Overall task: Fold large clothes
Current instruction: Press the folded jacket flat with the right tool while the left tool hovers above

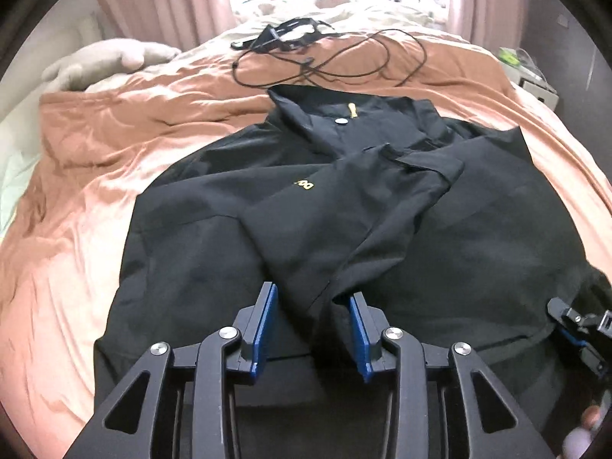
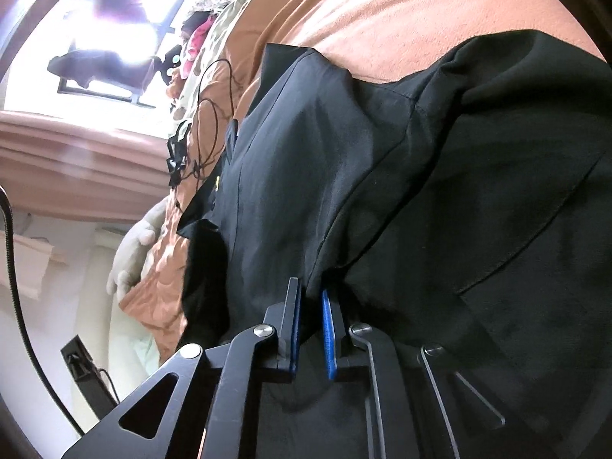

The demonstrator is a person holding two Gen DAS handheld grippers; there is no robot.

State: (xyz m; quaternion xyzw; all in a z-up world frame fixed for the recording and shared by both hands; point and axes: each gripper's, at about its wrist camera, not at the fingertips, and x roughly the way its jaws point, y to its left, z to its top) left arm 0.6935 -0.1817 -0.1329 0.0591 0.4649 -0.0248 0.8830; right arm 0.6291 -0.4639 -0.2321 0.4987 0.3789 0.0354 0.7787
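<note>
Lying lengthwise on the rumpled orange-brown bedspread, one black jacket points its collar toward the window end of the bed and its hem toward the camera; its cloth is smooth and matte, with one pale snap button and a small yellow logo. The left gripper stands apart, a fold of sleeve between its blue pads. The right gripper is nearly together, clamped on a jacket fold. One tangled black cable lies beyond.
</note>
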